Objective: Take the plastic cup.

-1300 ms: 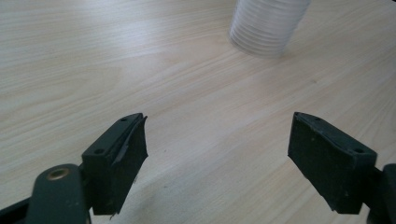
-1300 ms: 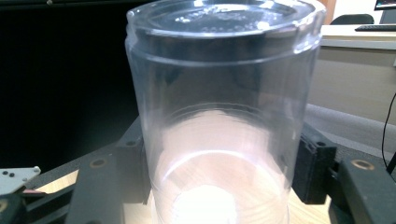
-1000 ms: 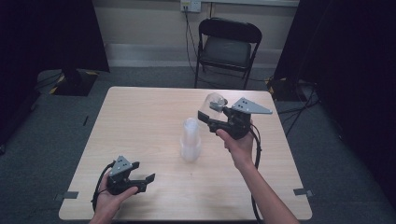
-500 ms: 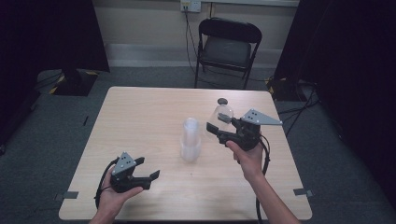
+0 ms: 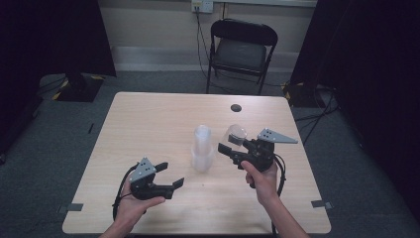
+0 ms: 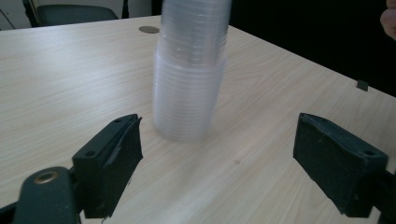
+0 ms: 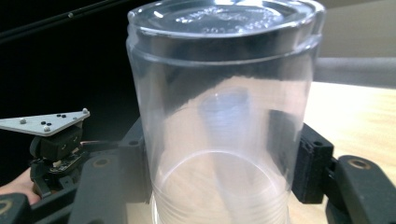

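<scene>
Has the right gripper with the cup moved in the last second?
Yes. The right gripper, holding the clear cup, has come down and toward the person, ending beside the cup stack.

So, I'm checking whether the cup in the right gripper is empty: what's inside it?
Nothing shows inside the clear cup clamped in the right gripper. Through its wall you see the jaw pads and table. Its lowest part lies below the picture's edge.

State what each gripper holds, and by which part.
The right gripper clamps a single clear plastic cup by its side walls. The left gripper is open, holding nothing.
</scene>
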### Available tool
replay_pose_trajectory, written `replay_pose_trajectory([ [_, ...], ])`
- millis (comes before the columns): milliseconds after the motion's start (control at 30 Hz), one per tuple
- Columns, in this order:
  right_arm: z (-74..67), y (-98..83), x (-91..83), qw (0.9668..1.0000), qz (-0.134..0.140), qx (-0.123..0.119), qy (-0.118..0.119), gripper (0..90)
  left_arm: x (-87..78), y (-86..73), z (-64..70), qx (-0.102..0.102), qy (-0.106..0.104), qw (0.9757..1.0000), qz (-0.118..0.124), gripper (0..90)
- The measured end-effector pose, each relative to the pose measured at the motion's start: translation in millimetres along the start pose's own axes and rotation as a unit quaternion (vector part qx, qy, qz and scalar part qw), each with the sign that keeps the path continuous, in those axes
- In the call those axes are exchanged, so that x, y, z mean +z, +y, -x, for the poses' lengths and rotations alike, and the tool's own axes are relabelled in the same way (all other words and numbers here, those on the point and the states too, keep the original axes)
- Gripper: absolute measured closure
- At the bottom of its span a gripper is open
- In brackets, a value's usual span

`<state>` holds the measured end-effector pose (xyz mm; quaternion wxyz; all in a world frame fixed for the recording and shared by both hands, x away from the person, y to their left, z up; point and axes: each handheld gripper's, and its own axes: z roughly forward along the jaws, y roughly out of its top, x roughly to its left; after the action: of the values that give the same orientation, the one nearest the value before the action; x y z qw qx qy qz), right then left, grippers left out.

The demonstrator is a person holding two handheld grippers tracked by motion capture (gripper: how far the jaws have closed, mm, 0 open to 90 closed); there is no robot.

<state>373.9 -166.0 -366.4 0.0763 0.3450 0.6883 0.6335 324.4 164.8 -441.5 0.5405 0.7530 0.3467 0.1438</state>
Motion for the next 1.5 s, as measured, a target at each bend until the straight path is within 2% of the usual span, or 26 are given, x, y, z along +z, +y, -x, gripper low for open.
replay_pose_trajectory([
  [100,-0.4,-5.0,-0.5,1.0,-0.005,0.008,0.003,37.1,5.7,6.5,6.6,0.001,-0.008,0.9999,0.012,16.5],
  [167,-0.5,-8.2,0.0,0.9999,-0.006,0.01,0.006,37.0,10.0,10.5,10.6,0.009,-0.013,0.9997,0.02,22.7],
  [200,-0.9,-10.0,0.5,0.9999,-0.005,0.011,0.004,36.9,11.9,12.2,12.3,0.009,-0.018,0.9993,0.033,22.7],
  [233,-1.0,-12.0,1.0,0.9999,-0.008,0.013,0.004,36.9,13.6,13.9,14.2,0.01,-0.016,0.9991,0.038,25.6],
  [267,-0.8,-16.3,1.9,0.9995,-0.01,0.027,0.011,37.0,15.8,15.5,17.1,0.022,-0.015,0.9983,0.053,25.6],
  [367,-1.4,-19.9,2.8,0.999,-0.013,0.039,0.018,37.1,17.7,14.1,20.4,0.031,-0.014,0.9978,0.057,29.3],
  [400,-2.3,-23.3,4.4,0.9979,-0.013,0.056,0.029,37.3,19.0,11.8,21.7,0.032,-0.017,0.9975,0.06,29.8],
  [433,-2.3,-23.3,4.4,0.9979,-0.013,0.056,0.029,37.3,19.0,11.8,21.7,0.032,-0.017,0.9975,0.06,33.1],
  [467,-4.5,-26.6,6.9,0.9966,-0.017,0.069,0.041,37.5,18.2,9.2,22.8,0.038,-0.01,0.9966,0.072,35.9],
  [500,-4.5,-26.6,6.9,0.9966,-0.017,0.069,0.041,37.5,18.2,9.2,22.8,0.038,-0.01,0.9966,0.072,36.0],
  [600,-8.0,-32.3,14.0,0.9911,-0.025,0.107,0.075,37.9,18.5,6.5,26.5,0.049,-0.004,0.9952,0.085,40.1],
  [633,-8.0,-32.3,14.0,0.9911,-0.025,0.107,0.075,37.9,18.5,6.5,26.5,0.049,-0.004,0.9952,0.085,42.1],
  [667,-9.4,-33.6,16.7,0.9893,-0.025,0.117,0.084,38.1,18.9,6.1,29.1,0.056,0.001,0.9938,0.097,43.7],
  [767,-11.2,-34.2,18.1,0.988,-0.026,0.123,0.09,38.3,19.9,6.0,31.9,0.058,0.003,0.9926,0.107,48.3],
  [800,-13.1,-34.7,18.9,0.986,-0.026,0.133,0.097,38.8,21.2,5.9,35.0,0.068,0.005,0.991,0.115,49.4],
  [833,-13.1,-34.7,18.9,0.986,-0.026,0.133,0.097,38.8,21.2,5.9,35.0,0.068,0.005,0.991,0.115,49.7],
  [867,-14.5,-35.0,20.0,0.9848,-0.029,0.14,0.098,39.4,22.7,6.1,38.8,0.081,0.009,0.9891,0.122,50.7],
  [900,-14.5,-35.0,20.0,0.9848,-0.029,0.14,0.098,39.4,22.7,6.1,38.8,0.081,0.009,0.9891,0.122,52.1],
  [933,-15.8,-34.9,20.3,0.9833,-0.03,0.149,0.1,39.8,23.3,7.7,41.5,0.091,0.012,0.9876,0.127,53.1],
  [967,-15.8,-34.9,20.3,0.9833,-0.03,0.149,0.1,39.8,23.3,7.7,41.5,0.091,0.012,0.9876,0.127,54.2],
  [1000,-16.8,-34.7,20.5,0.9811,-0.03,0.16,0.105,40.0,23.2,10.4,42.8,0.094,0.015,0.9862,0.135,55.1],
  [1133,-18.4,-33.9,20.0,0.9786,-0.029,0.172,0.11,40.1,21.4,13.9,42.3,0.097,0.022,0.9843,0.146,58.3],
  [1233,-19.9,-33.9,20.8,0.9747,-0.022,0.187,0.121,40.2,22.2,16.6,42.8,0.099,0.024,0.9832,0.152,62.7],
  [1367,-23.2,-33.9,21.2,0.9751,-0.019,0.187,0.117,40.8,25.8,17.7,47.3,0.104,0.021,0.9813,0.161,65.2],
  [1400,-24.3,-34.1,21.8,0.9747,-0.019,0.188,0.119,40.9,27.7,17.0,50.5,0.109,0.024,0.9801,0.165,65.6],
  [1500,-25.2,-34.9,23.0,0.9749,-0.021,0.189,0.116,41.0,28.8,16.7,52.5,0.114,0.025,0.9792,0.166,67.1],
])
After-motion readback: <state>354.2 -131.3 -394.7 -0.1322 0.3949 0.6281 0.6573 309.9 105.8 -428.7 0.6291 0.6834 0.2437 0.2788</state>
